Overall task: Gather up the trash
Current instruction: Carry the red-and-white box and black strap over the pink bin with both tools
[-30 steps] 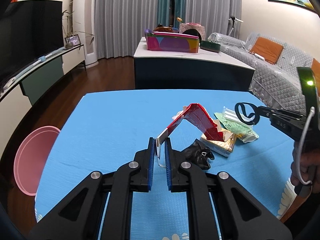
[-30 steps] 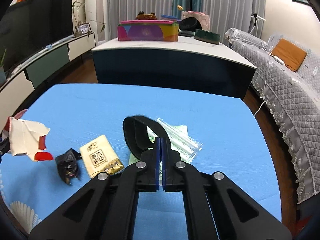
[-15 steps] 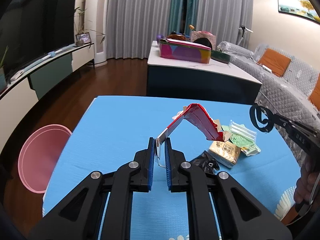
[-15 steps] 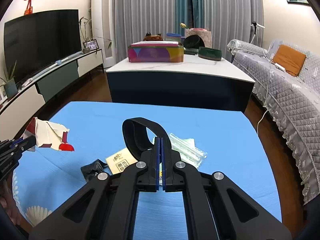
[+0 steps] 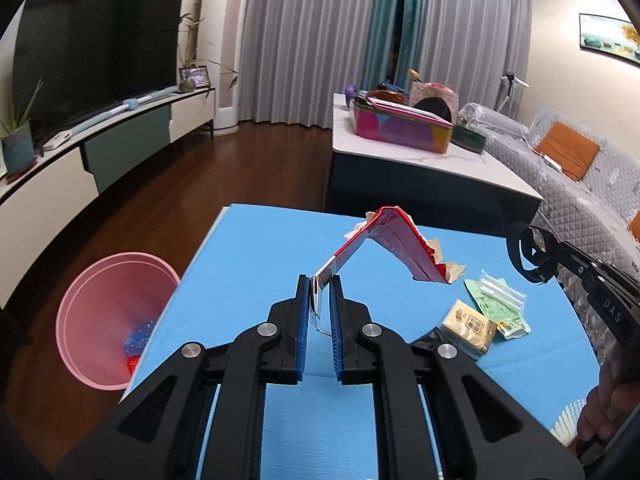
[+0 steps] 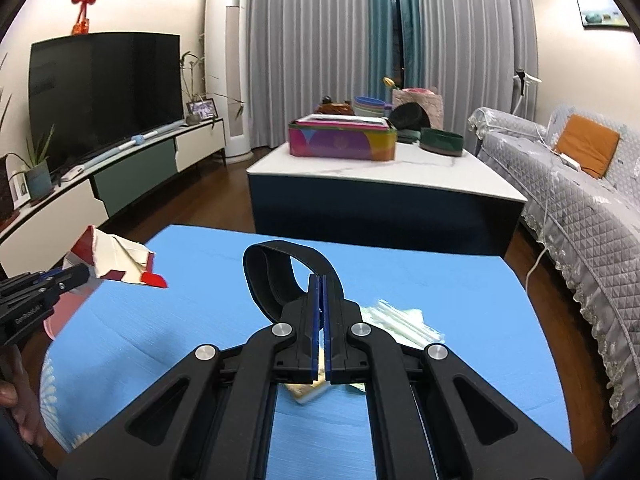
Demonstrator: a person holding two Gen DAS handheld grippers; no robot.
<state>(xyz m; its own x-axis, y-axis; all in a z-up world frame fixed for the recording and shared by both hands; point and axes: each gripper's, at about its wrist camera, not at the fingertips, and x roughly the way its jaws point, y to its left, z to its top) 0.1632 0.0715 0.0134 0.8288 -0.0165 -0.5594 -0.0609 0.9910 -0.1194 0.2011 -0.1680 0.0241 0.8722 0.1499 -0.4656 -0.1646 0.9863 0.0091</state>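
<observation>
My left gripper [image 5: 320,280] is shut on a torn red and white carton [image 5: 394,246] and holds it in the air above the blue table [image 5: 256,248]. The carton also shows in the right wrist view [image 6: 116,260]. My right gripper [image 6: 322,280] is shut on a black strap loop [image 6: 276,276], also seen in the left wrist view [image 5: 530,252]. On the table lie a tan tissue pack [image 5: 468,326], a green packet with a clear bag [image 5: 498,302] and a black wrapper [image 5: 430,336], partly hidden. A pink bin [image 5: 108,316] stands on the floor left of the table.
The bin holds some blue and red trash [image 5: 136,344]. A low white-topped table [image 6: 384,184] with a colourful box [image 6: 342,142] stands beyond the blue table. A TV unit [image 5: 100,136] runs along the left, a grey sofa [image 6: 580,176] along the right.
Both grippers have risen with their loads. The left one has swung left, so the pink bin now shows nearer and larger.
</observation>
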